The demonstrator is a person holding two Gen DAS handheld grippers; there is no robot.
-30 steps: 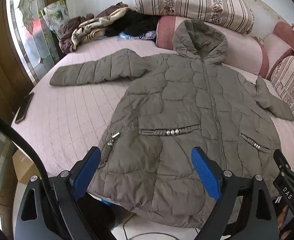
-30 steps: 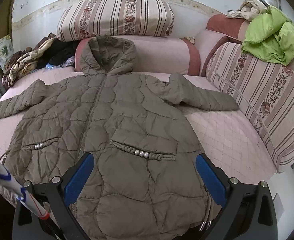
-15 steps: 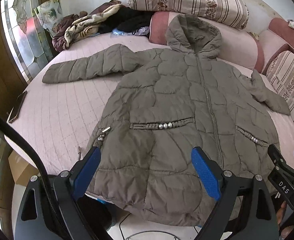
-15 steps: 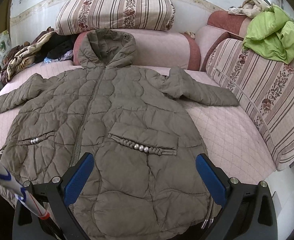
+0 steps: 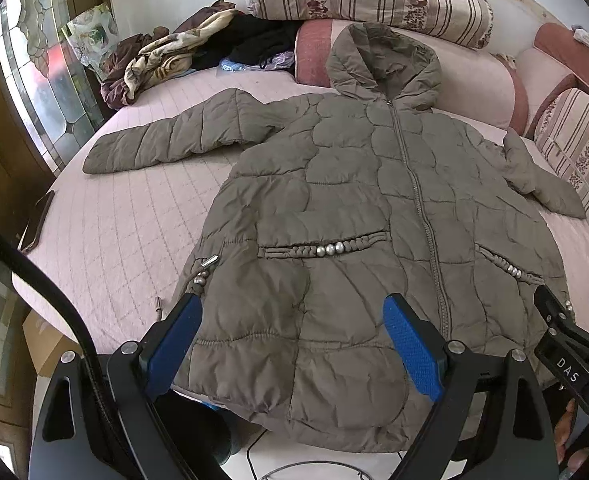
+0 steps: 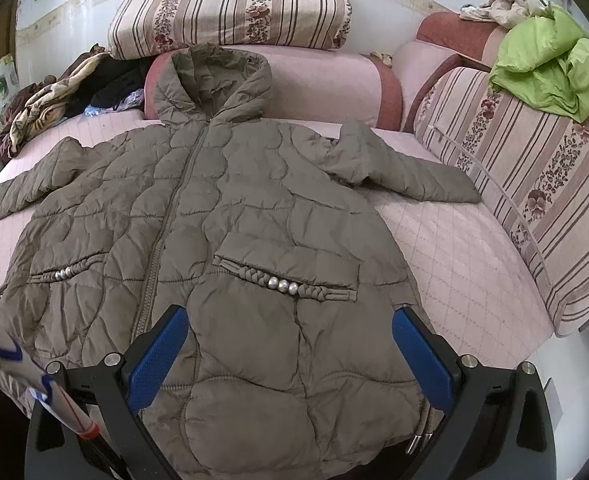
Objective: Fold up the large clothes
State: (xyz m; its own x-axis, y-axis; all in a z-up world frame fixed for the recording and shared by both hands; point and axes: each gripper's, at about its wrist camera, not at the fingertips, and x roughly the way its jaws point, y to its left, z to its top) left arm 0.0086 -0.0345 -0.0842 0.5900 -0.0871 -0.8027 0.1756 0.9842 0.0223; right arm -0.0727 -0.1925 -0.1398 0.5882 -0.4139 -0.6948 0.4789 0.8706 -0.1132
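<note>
A large olive-grey quilted hooded coat [image 5: 358, 208] [image 6: 230, 216] lies flat and zipped on a pink quilted bed [image 5: 126, 220], hood toward the pillows, both sleeves spread outward. Its hem hangs over the near bed edge. My left gripper [image 5: 292, 340] is open above the left half of the hem, with nothing between its blue pads. Over the right half of the hem, just below the beaded pocket [image 6: 282, 280], my right gripper [image 6: 290, 352] is open too. The right gripper's black body [image 5: 566, 352] shows at the lower right of the left wrist view.
Striped pillows [image 6: 230, 8] and pink bolsters line the far side. A pile of clothes [image 5: 166, 60] sits at the back left. A striped sofa side with a green garment [image 6: 550, 72] stands on the right. A dark phone [image 5: 36, 220] lies at the bed's left edge.
Both grippers have moved forward and closer over the coat's hem; the coat looks larger in both views. The coat itself has not moved, and both grippers stay open.
</note>
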